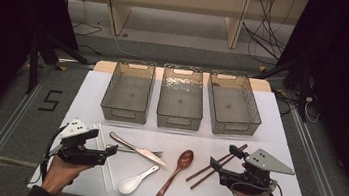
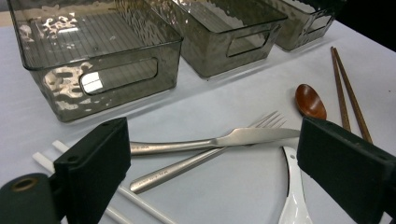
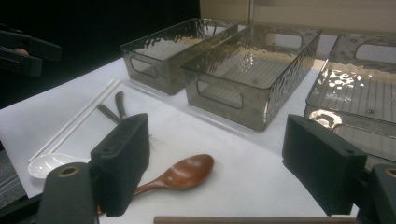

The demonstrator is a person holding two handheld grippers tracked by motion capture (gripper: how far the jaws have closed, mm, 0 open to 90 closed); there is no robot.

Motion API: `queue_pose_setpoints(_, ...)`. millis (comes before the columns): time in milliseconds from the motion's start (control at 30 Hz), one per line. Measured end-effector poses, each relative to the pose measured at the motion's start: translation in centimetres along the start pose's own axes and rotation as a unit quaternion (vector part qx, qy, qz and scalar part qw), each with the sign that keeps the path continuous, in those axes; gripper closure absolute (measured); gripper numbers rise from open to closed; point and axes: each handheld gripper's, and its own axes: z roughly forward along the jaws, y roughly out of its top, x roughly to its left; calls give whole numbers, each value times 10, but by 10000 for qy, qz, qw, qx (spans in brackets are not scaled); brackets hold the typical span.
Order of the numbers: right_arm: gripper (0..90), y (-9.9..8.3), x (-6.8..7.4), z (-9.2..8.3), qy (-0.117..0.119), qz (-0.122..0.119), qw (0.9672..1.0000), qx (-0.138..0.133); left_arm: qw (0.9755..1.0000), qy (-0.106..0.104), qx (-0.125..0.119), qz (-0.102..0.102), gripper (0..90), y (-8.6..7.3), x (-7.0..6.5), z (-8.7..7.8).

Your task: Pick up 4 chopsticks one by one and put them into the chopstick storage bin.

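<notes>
Both tools sitting wide open, empty: left tool [image 1: 111,150] facing steel knife [image 1: 138,149] lying crossed over fork [image 2: 205,156]; right tool [image 1: 224,158] nearing brown chopsticks [image 1: 214,166].

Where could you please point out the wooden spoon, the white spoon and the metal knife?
wooden spoon [image 1: 185,158], high view, on its bowl.
white spoon [image 1: 129,185], high view, on its bowl.
metal knife [image 2: 252,136], left gripper view, on its blade.

high: overhead, facing forward | gripper views: low, close | shared: wooden spoon [image 1: 177,171] [image 2: 310,101] [image 3: 180,174]
</notes>
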Motion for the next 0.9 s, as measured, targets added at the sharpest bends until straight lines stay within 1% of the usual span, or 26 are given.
queue_pose_setpoints(167, 244, 0, 0, 1, -1, 13, 10000, 26, 9998, 80, 153, -54, 91, 0, 1, 2)
queue_pose_setpoints(333, 245, 0, 0, 1, -15, 8, 10000, 41, 9988, 187, 411, -168, 91, 0, 3, 4)
queue_pose_setpoints(367, 246, 0, 0, 1, -12, 23, 10000, 33, 9985, 204, 446, -229, 91, 0, 3, 4)
queue_pose_setpoints(433, 247, 0, -1, 0, -26, 24, 10000, 42, 9976, 301, 586, -228, 91, 1, 3, 5)
queue_pose_setpoints(467, 247, 0, -1, 1, -21, 25, 10000, 46, 9968, 362, 681, -195, 91, 1, 3, 6)
queue_pose_setpoints(533, 247, 0, -1, 1, -20, 31, 10000, 48, 9950, 443, 863, -232, 91, 3, 3, 7)
queue_pose_setpoints(633, 247, 0, -1, 1, -16, 32, 10000, 66, 9907, 589, 1184, -328, 93, 3, 4, 11)
queue_pose_setpoints(667, 248, 0, -1, 1, -14, 31, 10000, 76, 9887, 630, 1323, -321, 94, 3, 5, 12)
queue_pose_setpoints(767, 249, 0, -1, 1, -11, 33, 10000, 92, 9825, 854, 1620, -352, 99, 3, 6, 16)
queue_pose_setpoints(833, 250, 0, -2, 2, -7, 39, 9999, 130, 9785, 919, 1800, -417, 108, 3, 9, 18)
queue_pose_setpoints(867, 250, 0, -2, 2, -4, 35, 9999, 141, 9737, 859, 2045, -525, 118, 1, 13, 20)
queue_pose_setpoints(900, 250, 0, -2, 2, -4, 35, 9999, 141, 9737, 859, 2045, -525, 121, 1, 13, 20)
